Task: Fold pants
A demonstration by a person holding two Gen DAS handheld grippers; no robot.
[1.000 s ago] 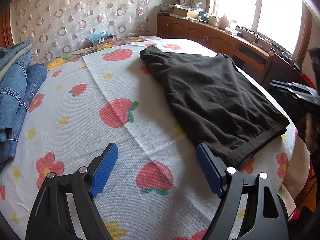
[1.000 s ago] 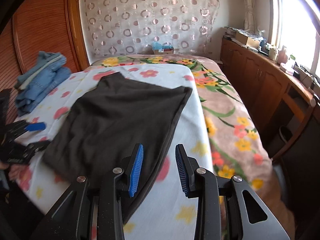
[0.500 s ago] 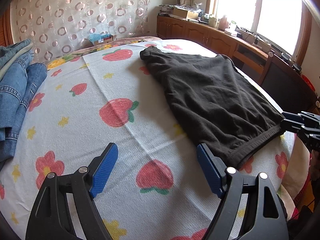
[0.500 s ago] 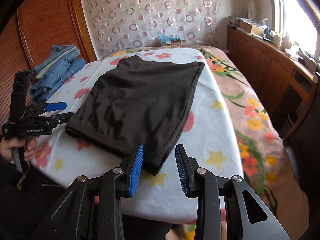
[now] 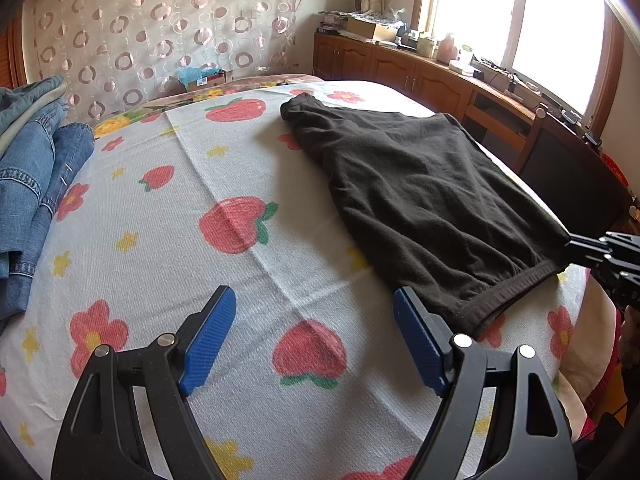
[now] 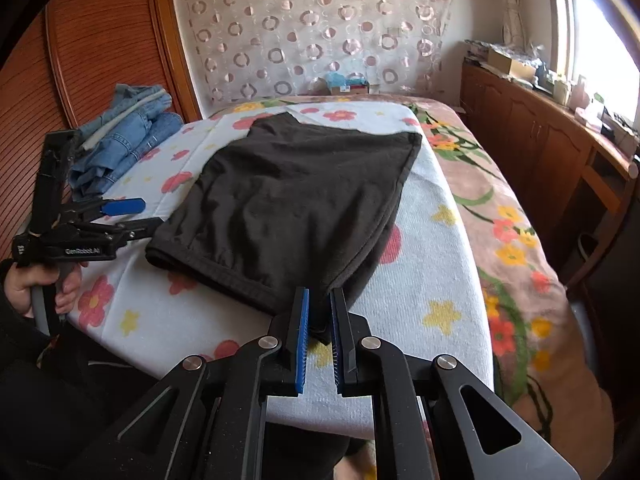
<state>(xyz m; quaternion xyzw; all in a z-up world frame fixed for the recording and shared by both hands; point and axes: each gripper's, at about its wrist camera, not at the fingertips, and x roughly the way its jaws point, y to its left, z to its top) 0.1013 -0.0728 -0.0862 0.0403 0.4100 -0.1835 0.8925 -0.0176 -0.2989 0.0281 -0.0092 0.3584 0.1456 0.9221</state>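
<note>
Black pants (image 5: 420,200) lie flat on the bed, waistband end toward me. My left gripper (image 5: 314,296) hangs open over the strawberry bedspread (image 5: 224,160), its right pad beside the near left corner of the waistband, with nothing between its pads. In the right wrist view the pants (image 6: 288,200) reach down to my right gripper (image 6: 319,294), whose jaws are closing with the near right corner of the fabric pinched between the blue pads. That right gripper (image 5: 600,248) shows at the pants' edge in the left wrist view, and the left gripper (image 6: 146,213) shows at the far left.
Folded jeans (image 5: 28,168) are stacked at the bed's left side, seen again as jeans (image 6: 128,136). Wooden cabinets (image 5: 400,64) under the window run along the right, with a dark chair (image 5: 568,168) near the bed. A wooden wardrobe (image 6: 100,40) stands on the left. A hand (image 6: 24,288) holds the left tool.
My right gripper came in to the pants' near right corner and its pads narrowed onto the fabric. The left gripper stayed where it was, still open.
</note>
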